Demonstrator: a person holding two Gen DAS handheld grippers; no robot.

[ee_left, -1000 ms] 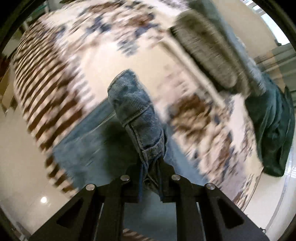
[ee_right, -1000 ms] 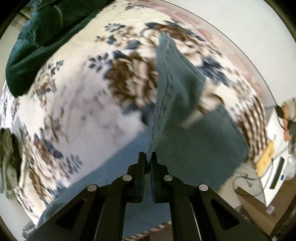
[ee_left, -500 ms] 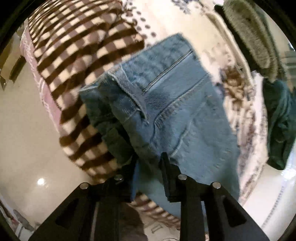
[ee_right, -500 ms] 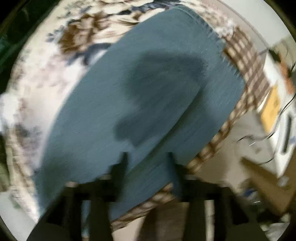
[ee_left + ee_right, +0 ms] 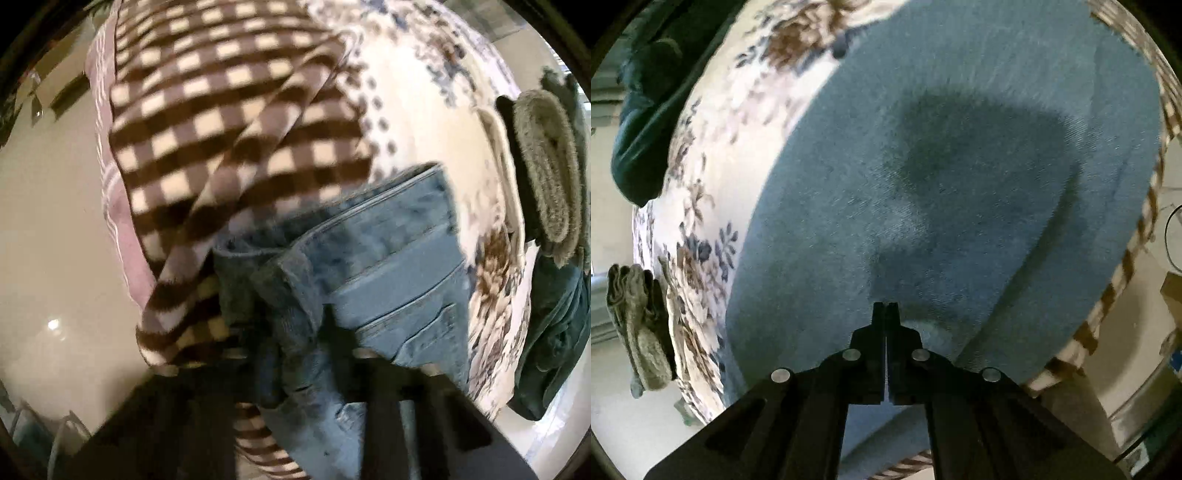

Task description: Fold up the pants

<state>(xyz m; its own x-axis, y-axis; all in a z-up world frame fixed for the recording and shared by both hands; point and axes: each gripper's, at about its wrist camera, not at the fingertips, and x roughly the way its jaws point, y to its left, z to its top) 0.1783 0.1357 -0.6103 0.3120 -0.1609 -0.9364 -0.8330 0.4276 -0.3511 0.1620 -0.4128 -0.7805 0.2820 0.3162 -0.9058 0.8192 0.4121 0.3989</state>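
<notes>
In the left wrist view the left tongs (image 5: 314, 354) are closing on the jeans' (image 5: 399, 266) bunched waistband at the bed's (image 5: 417, 122) checkered edge, while in the right wrist view the right tongs (image 5: 885, 314) are hovering fully closed and empty over flat denim (image 5: 960, 177), bare floor lying at four o'clock.

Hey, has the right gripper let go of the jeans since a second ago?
Yes. The right gripper pinched a raised edge then; now it is shut and empty over the jeans, which lie flat on the floral bedspread.

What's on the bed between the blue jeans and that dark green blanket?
Only bare flowered bedcover lies between the jeans and the dark green blanket. The right wrist view shows it best.
</notes>
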